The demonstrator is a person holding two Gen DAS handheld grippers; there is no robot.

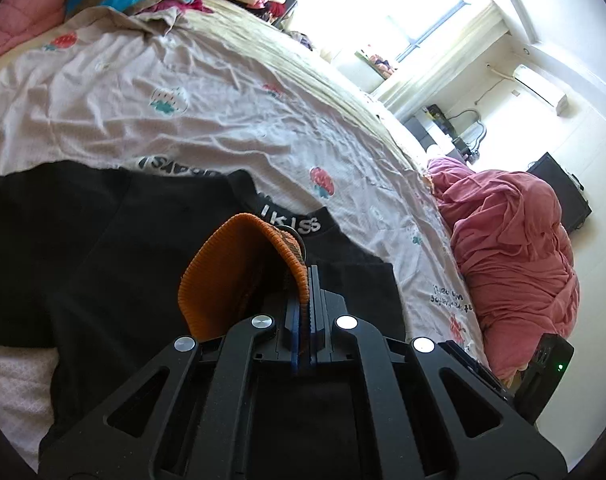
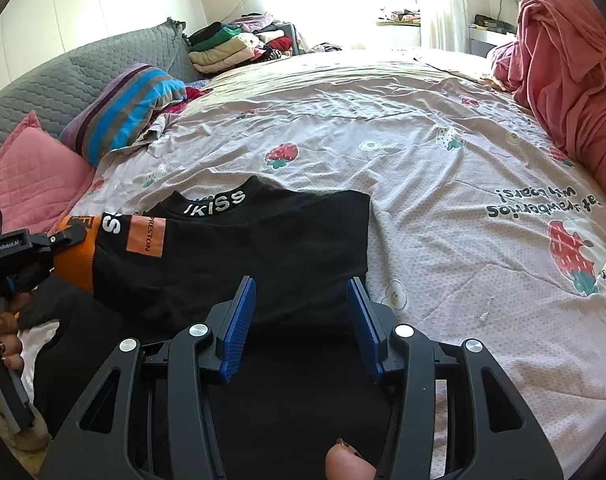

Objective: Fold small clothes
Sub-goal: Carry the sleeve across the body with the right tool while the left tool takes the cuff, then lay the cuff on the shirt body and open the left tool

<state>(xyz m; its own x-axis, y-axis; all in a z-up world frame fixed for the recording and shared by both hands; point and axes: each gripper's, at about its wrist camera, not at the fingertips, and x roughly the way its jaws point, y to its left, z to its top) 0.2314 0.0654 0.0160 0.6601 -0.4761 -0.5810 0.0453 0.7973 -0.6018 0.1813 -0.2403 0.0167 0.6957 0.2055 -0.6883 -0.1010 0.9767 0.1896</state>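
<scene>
A small black shirt (image 2: 263, 248) with a white-lettered collar (image 2: 215, 202) lies flat on the strawberry-print bed sheet (image 2: 423, 152). Its left sleeve ends in an orange ribbed cuff (image 1: 231, 276). My left gripper (image 1: 309, 280) is shut on that cuff and holds it lifted above the shirt body (image 1: 103, 240). The right wrist view shows the left gripper (image 2: 65, 236) at the far left with the orange cuff (image 2: 77, 264) in it. My right gripper (image 2: 301, 282) stands open over the shirt's lower half, its blue pads (image 2: 241, 320) apart with nothing pinched between them.
A heap of pink bedding (image 2: 571, 80) fills the bed's right side. A striped pillow (image 2: 131, 108), a pink pillow (image 2: 35, 176) and a pile of folded clothes (image 2: 231, 46) sit at the head end. A person's fingers (image 2: 7, 344) grip the left handle.
</scene>
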